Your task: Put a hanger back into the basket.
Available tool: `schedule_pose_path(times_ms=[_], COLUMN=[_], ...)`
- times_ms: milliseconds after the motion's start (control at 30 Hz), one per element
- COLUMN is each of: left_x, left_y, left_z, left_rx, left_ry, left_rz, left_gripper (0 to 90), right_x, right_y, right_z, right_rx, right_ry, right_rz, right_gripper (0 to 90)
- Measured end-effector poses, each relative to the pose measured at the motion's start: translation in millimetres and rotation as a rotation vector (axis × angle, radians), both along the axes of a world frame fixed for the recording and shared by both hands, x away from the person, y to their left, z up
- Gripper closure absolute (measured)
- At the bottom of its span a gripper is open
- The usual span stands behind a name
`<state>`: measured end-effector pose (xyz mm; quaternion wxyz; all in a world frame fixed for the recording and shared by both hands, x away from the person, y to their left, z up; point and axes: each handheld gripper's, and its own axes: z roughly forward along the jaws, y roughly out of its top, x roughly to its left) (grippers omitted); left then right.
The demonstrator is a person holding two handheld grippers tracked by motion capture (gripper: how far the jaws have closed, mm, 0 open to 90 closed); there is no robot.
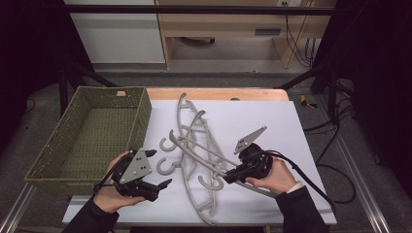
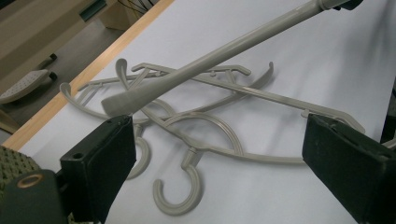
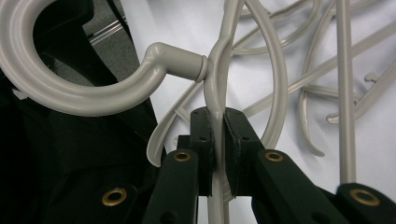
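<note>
Several grey plastic hangers (image 1: 193,127) lie tangled on a white sheet (image 1: 262,121). My right gripper (image 1: 229,176) is shut on one hanger (image 1: 197,151) near its neck and holds it slanted above the pile. In the right gripper view the pads (image 3: 204,135) of that gripper (image 3: 218,122) pinch the hanger's thin bar (image 3: 219,70), and its hook (image 3: 88,100) curls off to the left. My left gripper (image 1: 161,168) stands open at the sheet's left edge with nothing between its jaws. In the left gripper view, that gripper (image 2: 219,168) faces the pile, with the held hanger's arm (image 2: 210,56) above and a loose hook (image 2: 180,200) below.
A green woven basket (image 1: 46,160) stands at the table's left, just beside my left hand. The wooden table edge (image 1: 218,93) runs along the back. Black frame bars and cables lie beyond the table on the right.
</note>
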<state>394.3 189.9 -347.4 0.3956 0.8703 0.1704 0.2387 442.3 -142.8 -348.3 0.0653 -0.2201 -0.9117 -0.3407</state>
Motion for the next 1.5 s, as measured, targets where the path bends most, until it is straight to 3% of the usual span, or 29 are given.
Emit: schedule_pose_path(times_ms=[267, 333, 467, 767, 1233, 1467, 1500], left_x=[1.0, -0.3, -3.2, -1.0, -1.6, -5.1, -3.2], left_y=[-22.0, -27.5, -37.3, -57.2, -79.7, -86.4, -88.1], left_z=[1.3, 0.1, -1.8, -5.5, -13.7, -20.9, -20.7], left_rx=[0.153, 0.162, 0.236, 0.335, 0.411, 0.448, 0.455], left_ry=[-0.047, -0.061, -0.109, -0.174, -0.224, -0.268, -0.295], left_rz=[-0.086, -0.113, -0.160, -0.246, -0.345, -0.379, -0.409], left_gripper=[12.6, 14.7, 20.3, 29.3, 48.0, 59.1, 60.9], right_x=[-4.3, -5.5, -7.3, -9.2, -11.9, -11.9, -11.9], right_y=[5.0, 6.2, 7.0, 8.1, 12.3, 11.8, 11.5], right_z=[2.3, 2.1, 1.9, 0.7, -3.8, -3.6, -3.2], right_rx=[-0.020, -0.019, -0.027, -0.023, -0.038, -0.029, -0.031], right_ry=[0.014, 0.025, 0.043, 0.045, 0.073, 0.071, 0.074], right_rz=[0.091, 0.096, 0.126, 0.158, 0.191, 0.202, 0.205], right_gripper=[83.0, 83.0, 83.0, 83.0, 83.0, 83.0, 83.0])
